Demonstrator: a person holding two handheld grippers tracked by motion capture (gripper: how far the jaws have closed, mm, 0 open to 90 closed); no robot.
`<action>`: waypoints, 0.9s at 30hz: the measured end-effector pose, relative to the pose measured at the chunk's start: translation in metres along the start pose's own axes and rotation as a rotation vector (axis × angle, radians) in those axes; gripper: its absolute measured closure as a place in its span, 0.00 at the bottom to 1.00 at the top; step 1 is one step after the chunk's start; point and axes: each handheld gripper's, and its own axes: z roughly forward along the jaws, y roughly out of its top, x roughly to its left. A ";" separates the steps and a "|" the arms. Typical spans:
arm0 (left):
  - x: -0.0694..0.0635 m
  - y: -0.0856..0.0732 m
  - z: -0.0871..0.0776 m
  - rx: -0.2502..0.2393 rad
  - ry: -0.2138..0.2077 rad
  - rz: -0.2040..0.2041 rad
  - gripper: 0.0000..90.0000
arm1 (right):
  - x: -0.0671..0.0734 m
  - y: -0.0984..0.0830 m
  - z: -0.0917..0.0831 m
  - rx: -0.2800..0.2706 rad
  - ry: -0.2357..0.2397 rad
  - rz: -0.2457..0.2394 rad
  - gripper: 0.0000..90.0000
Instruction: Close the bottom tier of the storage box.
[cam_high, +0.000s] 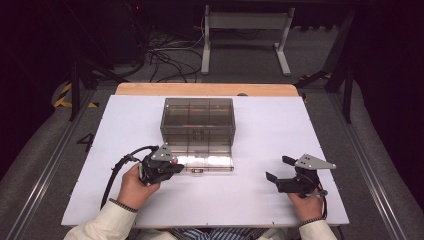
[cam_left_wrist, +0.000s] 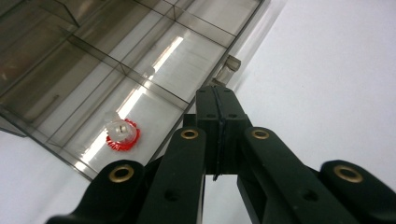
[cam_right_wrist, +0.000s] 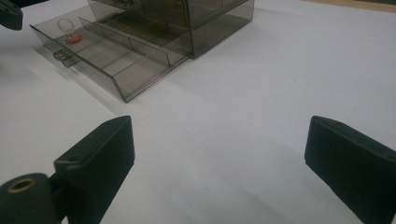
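Note:
A smoky clear drawer box (cam_high: 198, 120) stands mid-table with its bottom drawer (cam_high: 220, 162) pulled out toward me. In the drawer's left compartment lies a small piece with a red base and a clear ring (cam_left_wrist: 122, 135), also the red piece (cam_right_wrist: 71, 35) in the right gripper view. My left gripper (cam_left_wrist: 217, 93) is shut, pads pressed together with nothing between them, hovering by the drawer's front edge near its small handle (cam_left_wrist: 227, 65). In the high view the left gripper (cam_high: 176, 168) sits at the drawer's left front corner. My right gripper (cam_high: 276, 168) rests open and empty on the table's right side, its jaws wide apart (cam_right_wrist: 219, 140).
The white table sheet (cam_high: 260, 125) spreads around the box, with a wooden edge (cam_high: 205, 89) behind it. The drawer's other compartments (cam_right_wrist: 135, 49) look bare. Cables and a metal frame (cam_high: 245, 30) are on the floor beyond the table.

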 end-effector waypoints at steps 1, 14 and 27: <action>0.000 0.000 0.002 0.006 -0.003 0.001 1.00 | 0.000 0.000 0.000 -0.001 0.000 0.000 0.10; -0.003 -0.001 0.021 0.080 -0.017 0.005 1.00 | 0.001 0.000 0.000 0.004 0.001 0.000 0.10; -0.001 0.000 0.039 0.128 -0.003 -0.011 1.00 | 0.002 0.000 0.001 0.006 0.006 0.006 0.10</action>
